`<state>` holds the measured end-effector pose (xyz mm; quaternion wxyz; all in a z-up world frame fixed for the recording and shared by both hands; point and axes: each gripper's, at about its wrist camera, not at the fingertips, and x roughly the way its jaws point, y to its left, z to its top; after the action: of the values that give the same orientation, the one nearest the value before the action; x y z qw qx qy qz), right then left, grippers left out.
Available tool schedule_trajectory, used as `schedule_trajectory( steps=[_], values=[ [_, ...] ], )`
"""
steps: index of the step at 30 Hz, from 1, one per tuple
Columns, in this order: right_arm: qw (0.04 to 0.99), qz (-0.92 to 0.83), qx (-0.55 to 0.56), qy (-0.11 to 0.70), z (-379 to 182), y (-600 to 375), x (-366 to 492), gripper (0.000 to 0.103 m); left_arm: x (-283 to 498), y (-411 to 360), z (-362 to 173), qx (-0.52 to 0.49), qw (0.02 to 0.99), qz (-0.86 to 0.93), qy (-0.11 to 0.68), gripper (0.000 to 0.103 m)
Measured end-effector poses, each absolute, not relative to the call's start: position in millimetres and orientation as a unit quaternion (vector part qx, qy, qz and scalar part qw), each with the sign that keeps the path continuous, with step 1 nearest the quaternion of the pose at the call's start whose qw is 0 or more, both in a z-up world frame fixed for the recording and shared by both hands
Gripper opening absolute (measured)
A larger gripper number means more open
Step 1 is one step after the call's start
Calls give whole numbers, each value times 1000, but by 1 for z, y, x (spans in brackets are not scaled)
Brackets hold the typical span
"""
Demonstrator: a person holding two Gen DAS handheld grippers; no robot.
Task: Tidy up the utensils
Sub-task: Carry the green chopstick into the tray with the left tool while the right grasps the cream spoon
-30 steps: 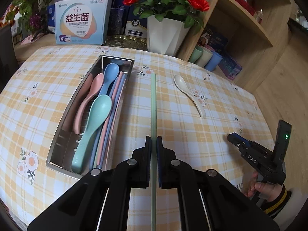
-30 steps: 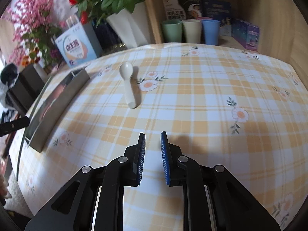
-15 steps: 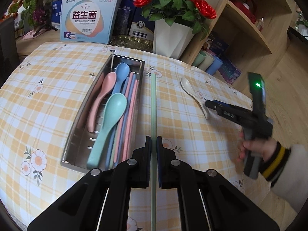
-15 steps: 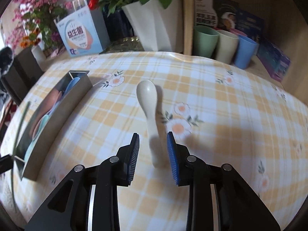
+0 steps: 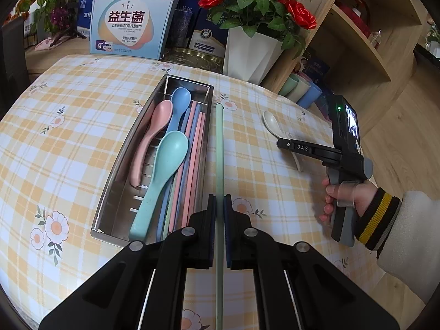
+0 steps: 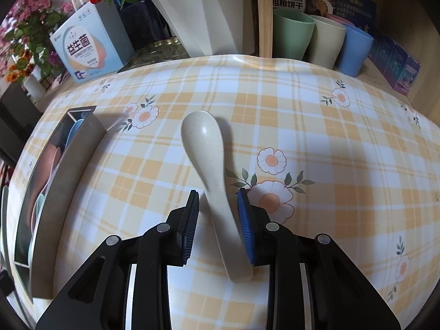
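Left tool (image 5: 219, 206) clamps a green chopstick (image 5: 219, 148); "DAS"-marked right tool (image 6: 218, 206) gapes astride cream spoon (image 6: 209, 159).

Count: 4 spoons, namely pink (image 5: 150, 140), blue (image 5: 177, 107) and teal (image 5: 162, 170) in 1 steel tray (image 5: 121, 165), plus cream (image 6: 209, 165) on the surface. 3 cups (image 6: 324, 44). 2 hand-held grippers.

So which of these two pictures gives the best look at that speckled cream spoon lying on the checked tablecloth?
The right wrist view: the speckled cream spoon fills the middle, handle between the right gripper's open fingers. In the left wrist view it is small and far off, its handle partly hidden behind that gripper.
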<state>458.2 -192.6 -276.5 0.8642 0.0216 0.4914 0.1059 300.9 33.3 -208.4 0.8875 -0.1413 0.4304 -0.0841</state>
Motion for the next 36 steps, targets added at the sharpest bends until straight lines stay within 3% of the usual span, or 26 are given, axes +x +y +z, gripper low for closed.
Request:
schedule_trajectory(
  steps=[1, 4, 19, 36],
  values=[
    [864, 104, 22, 493, -277, -192, 458, 28, 301, 33, -209, -141, 887, -84, 431, 6],
    [863, 100, 22, 494, -277, -191, 456, 14, 302, 32, -209, -141, 886, -86, 433, 6],
    [879, 122, 162, 432, -248, -185, 374, 14, 297, 36, -207, -145, 885, -83, 435, 6],
    [883, 131, 188, 410, -240, -207, 317, 14, 320, 80, -182, -191, 875, -91, 435, 6]
  ],
)
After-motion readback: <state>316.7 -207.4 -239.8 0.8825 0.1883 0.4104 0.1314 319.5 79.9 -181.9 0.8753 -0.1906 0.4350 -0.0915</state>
